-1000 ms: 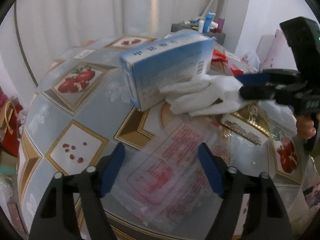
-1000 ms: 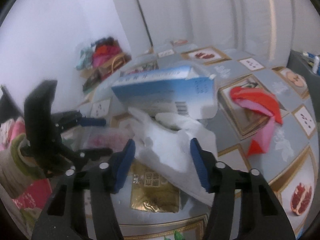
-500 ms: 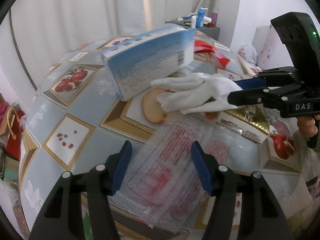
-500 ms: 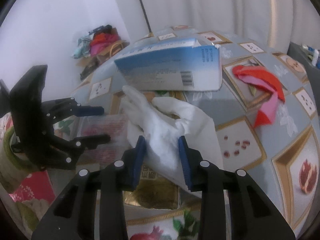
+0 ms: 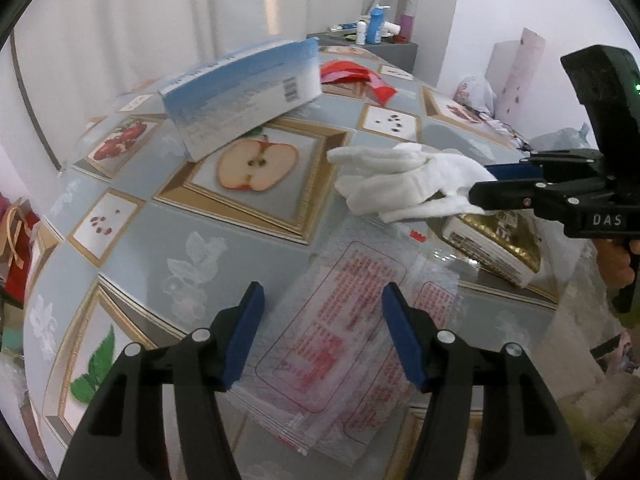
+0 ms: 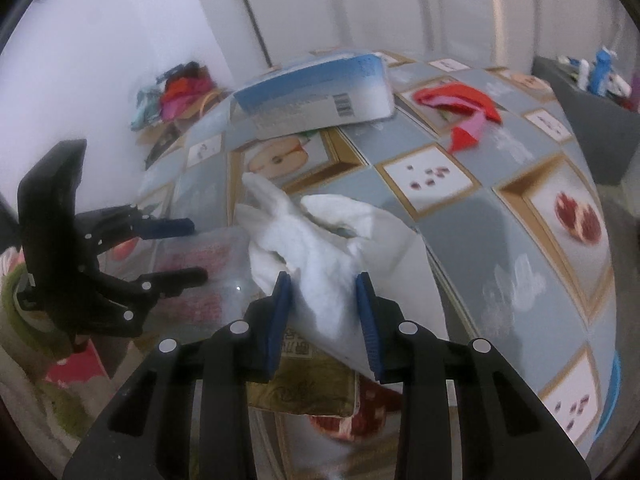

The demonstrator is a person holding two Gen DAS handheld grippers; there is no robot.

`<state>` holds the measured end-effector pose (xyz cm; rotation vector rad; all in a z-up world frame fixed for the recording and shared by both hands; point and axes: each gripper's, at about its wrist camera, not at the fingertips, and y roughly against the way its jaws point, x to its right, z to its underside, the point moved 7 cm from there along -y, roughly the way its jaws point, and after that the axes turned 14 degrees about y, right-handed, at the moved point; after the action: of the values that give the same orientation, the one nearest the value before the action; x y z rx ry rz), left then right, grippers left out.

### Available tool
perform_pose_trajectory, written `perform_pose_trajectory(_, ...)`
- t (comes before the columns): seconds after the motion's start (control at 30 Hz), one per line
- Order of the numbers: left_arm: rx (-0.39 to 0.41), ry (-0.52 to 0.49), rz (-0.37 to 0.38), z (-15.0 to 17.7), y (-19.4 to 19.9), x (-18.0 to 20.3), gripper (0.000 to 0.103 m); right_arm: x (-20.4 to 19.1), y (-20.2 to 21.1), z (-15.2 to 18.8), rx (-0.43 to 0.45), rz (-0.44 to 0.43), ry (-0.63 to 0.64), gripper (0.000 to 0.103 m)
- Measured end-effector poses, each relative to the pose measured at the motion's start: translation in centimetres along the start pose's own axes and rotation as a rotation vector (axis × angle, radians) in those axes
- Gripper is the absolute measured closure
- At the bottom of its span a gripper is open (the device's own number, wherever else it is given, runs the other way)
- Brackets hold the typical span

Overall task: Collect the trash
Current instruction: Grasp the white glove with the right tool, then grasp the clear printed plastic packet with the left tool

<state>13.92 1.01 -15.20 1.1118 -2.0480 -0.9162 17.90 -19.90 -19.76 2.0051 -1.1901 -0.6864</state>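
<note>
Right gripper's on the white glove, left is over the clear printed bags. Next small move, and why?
Probably lift the right gripper a little, so the white glove clears the table. Its pads already pinch the cuff, and the fingers trail over the gold packet and the clear printed bags. The left gripper hangs open over those bags, gripping nothing.

My table [image 5: 132,240] wears a grey-blue cloth printed with framed fruit: a halved apple, pomegranates, seeds. A blue-and-white box [image 5: 244,92] lies at the far side, one end over the apple picture. Beyond it lies a red wrapper [image 6: 460,108]. Near my edge, clear bags [image 5: 340,344] with red print lie stacked flat. Beside them sits a gold packet [image 5: 496,244]. A white glove [image 6: 316,248] lies over the packet's corner; whether it touches the cloth I cannot tell.
</note>
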Motion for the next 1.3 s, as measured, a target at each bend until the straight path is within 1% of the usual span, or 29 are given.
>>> perform_pose_trajectory(0.07, -0.007, 0.023, 0.049, -0.1, 0.3, 0.1, 0.043, 0.2, 0.0, 0.1, 0.007, -0.010, -0.020, 0.072)
perform_pose_trajectory(0.13, -0.020, 0.045, 0.104, -0.2, 0.7, 0.3, 0.034, 0.1, -0.1, 0.0, 0.008, -0.009, -0.017, 0.072)
perform_pose_trajectory(0.17, -0.021, 0.041, 0.123, -0.2, 1.0, 0.6, 0.029, 0.1, -0.1, 0.0, 0.009, -0.007, -0.013, 0.072)
perform_pose_trajectory(0.2, -0.005, 0.019, 0.137, -0.3, 1.4, 1.1, 0.025, 0.0, -0.2, 0.0, 0.010, -0.006, -0.011, 0.072)
perform_pose_trajectory(0.23, 0.003, -0.005, 0.137, -0.2, 1.6, 1.4, 0.023, 0.1, -0.2, 0.0, 0.013, -0.008, -0.012, 0.072)
perform_pose_trajectory(0.27, 0.000, -0.050, 0.129, 0.0, 1.6, 2.0, 0.017, 0.1, -0.3, 0.0, 0.017, -0.013, -0.016, 0.072)
perform_pose_trajectory(0.3, -0.006, -0.097, 0.112, 0.4, 1.4, 2.5, 0.016, 0.1, -0.2, 0.1, 0.020, -0.017, -0.021, 0.072)
perform_pose_trajectory(0.33, -0.010, -0.131, 0.094, 0.7, 1.2, 2.9, 0.015, 0.2, -0.2, 0.2, 0.023, -0.024, -0.029, 0.072)
perform_pose_trajectory(0.4, -0.025, -0.215, 0.034, 1.6, 0.4, 3.7, 0.015, 0.2, -0.1, 0.3, 0.028, -0.030, -0.036, 0.072)
perform_pose_trajectory(0.47, -0.029, -0.247, 0.022, 2.1, -0.1, 3.9, 0.015, 0.2, -0.1, 0.4, 0.031, -0.030, -0.035, 0.072)
perform_pose_trajectory(0.5, -0.013, -0.246, 0.026, 2.1, -0.1, 4.0, 0.014, 0.2, -0.1, 0.4, 0.032, -0.031, -0.034, 0.072)
perform_pose_trajectory(0.6, -0.034, -0.188, 0.035, 1.7, -0.5, 3.2, 0.014, 0.2, 0.0, 0.4, 0.035, -0.033, -0.033, 0.072)
perform_pose_trajectory(0.63, -0.033, -0.166, 0.026, 1.4, -0.6, 2.8, 0.014, 0.2, 0.0, 0.5, 0.035, -0.034, -0.034, 0.072)
perform_pose_trajectory(0.77, -0.037, -0.153, 0.015, 1.0, -0.9, 2.4, 0.014, 0.2, 0.0, 0.5, 0.038, -0.033, -0.035, 0.072)
perform_pose_trajectory(0.83, -0.038, -0.154, 0.014, 0.9, -1.0, 2.4, 0.015, 0.2, 0.1, 0.5, 0.039, -0.033, -0.037, 0.072)
perform_pose_trajectory(1.0, -0.024, -0.138, 0.011, 0.8, -0.8, 2.1, 0.025, 0.1, 0.1, 0.5, 0.041, -0.029, -0.042, 0.072)
perform_pose_trajectory(1.17, -0.010, -0.123, 0.007, 0.4, -0.8, 1.8, 0.033, 0.1, 0.1, 0.5, 0.043, -0.028, -0.050, 0.074)
perform_pose_trajectory(1.23, -0.005, -0.126, 0.008, 0.2, -0.8, 1.8, 0.038, 0.2, 0.2, 0.5, 0.046, -0.027, -0.056, 0.075)
perform_pose_trajectory(1.3, 0.000, -0.130, 0.014, 0.1, -0.7, 1.9, 0.048, 0.3, 0.3, 0.4, 0.048, -0.021, -0.061, 0.080)
